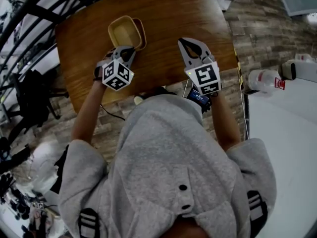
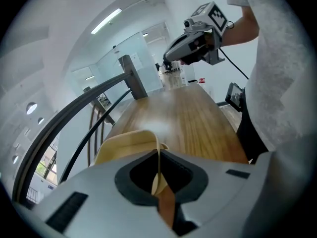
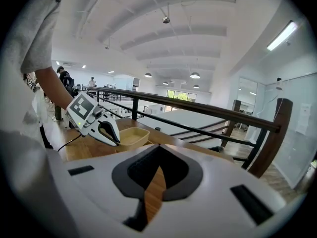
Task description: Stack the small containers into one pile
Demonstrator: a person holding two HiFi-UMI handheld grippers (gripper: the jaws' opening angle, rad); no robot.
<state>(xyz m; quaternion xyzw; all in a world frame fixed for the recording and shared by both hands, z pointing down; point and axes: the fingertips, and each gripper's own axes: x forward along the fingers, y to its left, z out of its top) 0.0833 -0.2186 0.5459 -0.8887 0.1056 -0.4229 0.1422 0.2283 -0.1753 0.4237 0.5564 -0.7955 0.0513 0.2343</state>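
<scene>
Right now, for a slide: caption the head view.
Left hand-held gripper grips tan container at wooden table; right hand-held gripper shut, empty.

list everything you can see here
containers: two as far as shows, tan, nested, on the far left part of the table
table: one, brown wood, under both grippers
railing: one, black, past the table's edge
counter: one, white, right of the table
bottle: one, clear with a red label, lying at the counter's far edge
hoodie: one, grey, on the person
left gripper: one, grey, shut on a container rim
right gripper: one, grey, shut and empty, above the table's right part
</scene>
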